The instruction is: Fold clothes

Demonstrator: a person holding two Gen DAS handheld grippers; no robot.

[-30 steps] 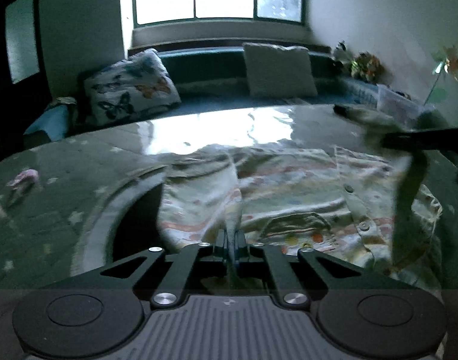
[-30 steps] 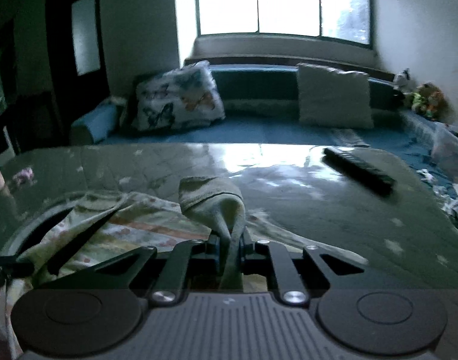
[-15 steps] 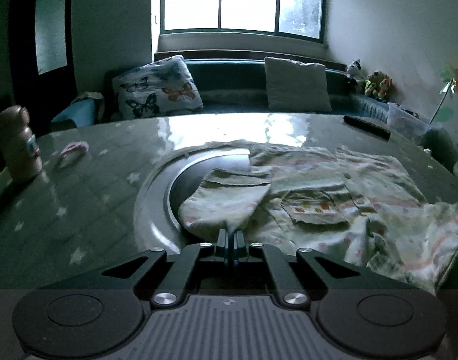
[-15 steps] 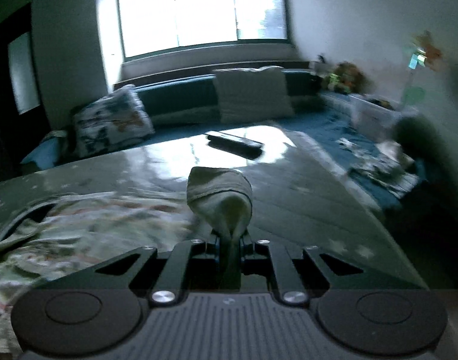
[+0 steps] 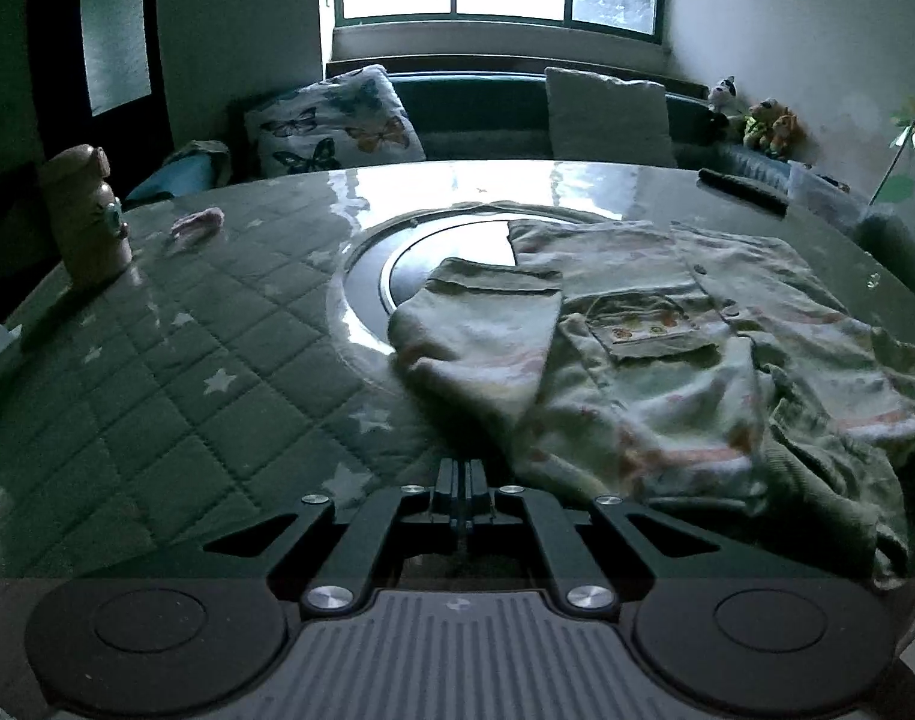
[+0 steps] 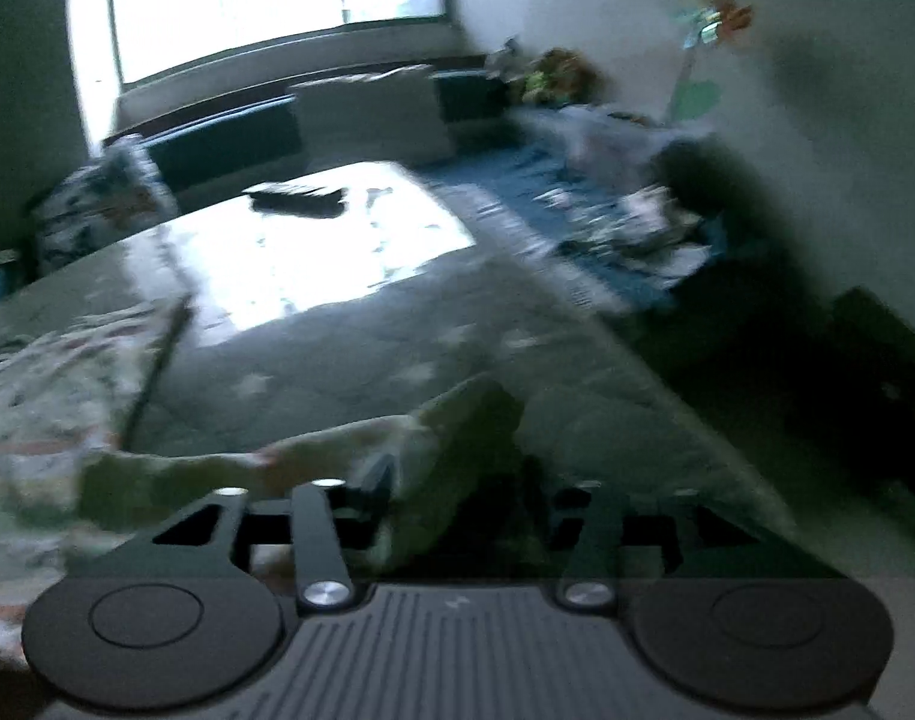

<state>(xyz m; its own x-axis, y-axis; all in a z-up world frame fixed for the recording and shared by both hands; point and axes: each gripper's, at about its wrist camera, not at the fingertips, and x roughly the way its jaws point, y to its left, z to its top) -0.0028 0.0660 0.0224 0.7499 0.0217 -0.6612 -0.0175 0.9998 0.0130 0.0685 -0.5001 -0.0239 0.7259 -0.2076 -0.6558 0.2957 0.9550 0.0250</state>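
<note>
The surface (image 5: 175, 360), under a quilted cover printed with stars and a glossy clear sheet, carries everything here, with a dark round inset (image 5: 409, 258) near its middle. Spread across its right half lies the shirt (image 5: 685, 360), a pale printed button-front with a chest pocket (image 5: 649, 324) facing up. Its left sleeve (image 5: 487, 330) is laid flat, partly over the inset, while the near right hem is bunched into loose ridges close to the surface edge.

The cloth looks thin, light and limp, so by my judgement it will drape and sag wherever it is not supported, and it may slide easily on the glossy sheet. The firmer places to take hold are probably the sleeve cuff, the hem corners and the shoulder seams; a pinch in the open middle would likely only gather a wrinkle.

The left hand-held gripper (image 5: 462, 492) has its fingers pressed together with nothing between them, just short of the shirt's near edge. The right hand-held gripper (image 6: 457, 498) view is badly blurred; a fold of the cloth lies between its spread fingers, but whether it is gripped I cannot tell.
</note>
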